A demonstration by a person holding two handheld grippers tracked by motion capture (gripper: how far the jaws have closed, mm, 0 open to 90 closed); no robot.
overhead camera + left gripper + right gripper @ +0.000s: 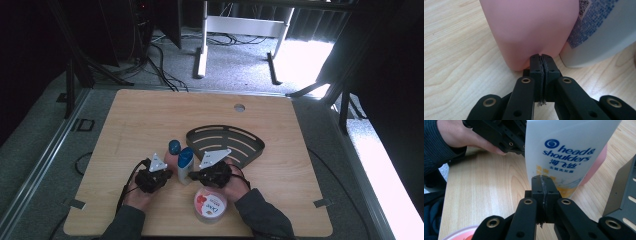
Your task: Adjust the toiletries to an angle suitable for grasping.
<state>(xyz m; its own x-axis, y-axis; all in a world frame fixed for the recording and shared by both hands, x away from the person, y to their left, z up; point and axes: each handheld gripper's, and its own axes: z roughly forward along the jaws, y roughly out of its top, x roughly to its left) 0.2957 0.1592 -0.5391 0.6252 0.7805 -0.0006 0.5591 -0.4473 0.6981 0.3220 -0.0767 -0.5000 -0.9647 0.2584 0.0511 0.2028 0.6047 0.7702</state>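
Low centre of the high view: you have both grippers at two upright bottles, near the table's (150, 115) near edge.
Your left gripper (167, 173): jaws pressed flat together, nothing between them; in the left gripper view (541, 60) the tips sit at the foot of the pink bottle, and you cannot tell whether they touch it.
Your right gripper (191, 175): jaws likewise closed on nothing; in the right gripper view (543, 182) the tips point at the lower label of the white bottle.
Pink bottle (172, 155): left of the pair, blue cap, touching or just beside the white one (529, 32).
White bottle (184, 167): blue cap, right of the pink one (564, 152).
Rack (227, 142): dark, fan-shaped, just right of the bottles, up-frame of your right hand.
Tub (210, 205): round, lidded, bottom centre, between your forearms.
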